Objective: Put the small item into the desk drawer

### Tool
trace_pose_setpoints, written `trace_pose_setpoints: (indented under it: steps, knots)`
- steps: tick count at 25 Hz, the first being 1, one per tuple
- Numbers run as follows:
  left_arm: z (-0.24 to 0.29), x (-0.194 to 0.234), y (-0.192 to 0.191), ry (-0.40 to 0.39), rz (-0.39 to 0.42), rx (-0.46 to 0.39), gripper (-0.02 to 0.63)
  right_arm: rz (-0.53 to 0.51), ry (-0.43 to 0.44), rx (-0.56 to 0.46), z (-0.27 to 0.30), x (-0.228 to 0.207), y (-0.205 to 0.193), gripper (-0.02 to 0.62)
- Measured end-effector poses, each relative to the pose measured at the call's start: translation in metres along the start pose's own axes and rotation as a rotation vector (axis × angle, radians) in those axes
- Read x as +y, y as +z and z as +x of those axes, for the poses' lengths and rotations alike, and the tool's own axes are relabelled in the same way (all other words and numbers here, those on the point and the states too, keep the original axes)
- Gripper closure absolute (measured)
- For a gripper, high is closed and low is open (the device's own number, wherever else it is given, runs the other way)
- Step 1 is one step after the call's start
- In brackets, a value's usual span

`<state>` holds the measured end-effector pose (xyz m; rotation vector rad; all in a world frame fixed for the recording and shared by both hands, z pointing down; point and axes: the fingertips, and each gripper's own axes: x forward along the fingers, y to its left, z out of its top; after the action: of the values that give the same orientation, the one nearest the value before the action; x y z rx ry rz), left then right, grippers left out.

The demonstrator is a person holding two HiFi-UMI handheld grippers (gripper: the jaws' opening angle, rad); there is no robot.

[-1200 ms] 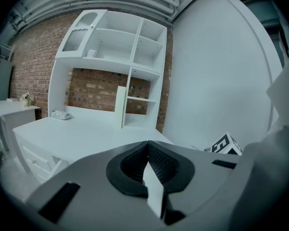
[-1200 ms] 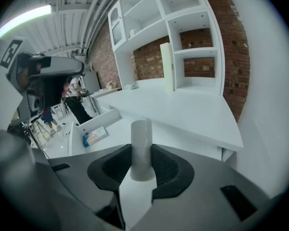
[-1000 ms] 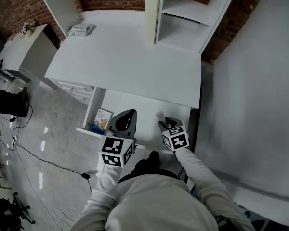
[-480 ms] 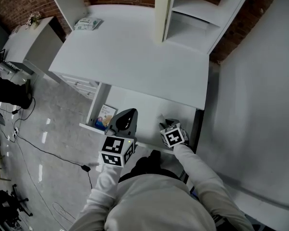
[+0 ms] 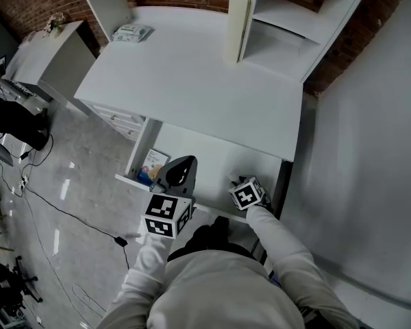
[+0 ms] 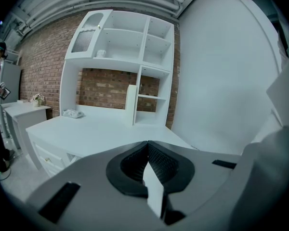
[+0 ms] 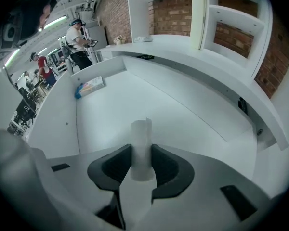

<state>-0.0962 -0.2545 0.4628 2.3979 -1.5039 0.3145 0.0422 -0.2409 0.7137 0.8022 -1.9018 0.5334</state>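
Observation:
The small item [image 5: 231, 179] is a white cylinder, and my right gripper [image 5: 235, 181] is shut on it over the right part of the open desk drawer [image 5: 192, 149]. In the right gripper view the small item [image 7: 141, 129] stands up between the pads of the right gripper [image 7: 142, 150], above the drawer's white floor [image 7: 149, 95]. My left gripper [image 5: 181, 164] hovers over the drawer's front middle, jaws shut and holding nothing. The left gripper view has the left gripper [image 6: 147, 146] pointing over the desk top [image 6: 96, 131].
A colourful packet [image 5: 153, 164] lies at the drawer's left end, also in the right gripper view as the packet [image 7: 90, 86]. The desk top [image 5: 192, 81] overhangs the drawer's back. A shelf unit [image 5: 288, 19] and a pouch [image 5: 132, 32] stand on it. A cable [image 5: 68, 218] crosses the floor.
The right gripper with the cylinder has eased a little further in toward the desk over the drawer. The left gripper has stayed put. The head view has shifted slightly.

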Motion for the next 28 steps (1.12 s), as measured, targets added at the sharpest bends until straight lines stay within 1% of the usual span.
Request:
trace_pose_setpoints:
  steps: [8, 12, 21, 26, 28]
  knots:
    - [0.003, 0.0, -0.004, 0.007, -0.002, 0.014, 0.589, -0.038, 0.009, 0.063, 0.011, 0.0, -0.013, 0.443]
    - [0.005, 0.0, -0.004, 0.009, -0.001, 0.019, 0.589, -0.032, 0.015, 0.085, 0.014, -0.001, -0.019, 0.443]
    - [0.009, -0.001, -0.005, 0.011, -0.001, 0.023, 0.589, -0.015, 0.032, 0.077, 0.014, -0.002, -0.019, 0.433]
    - [0.013, -0.005, -0.003, 0.0, 0.001, 0.015, 0.589, -0.007, 0.05, 0.046, 0.007, 0.0, -0.013, 0.382]
    - [0.015, -0.006, -0.002, -0.003, 0.001, 0.01, 0.589, -0.013, 0.058, 0.02, 0.003, 0.003, -0.005, 0.382]
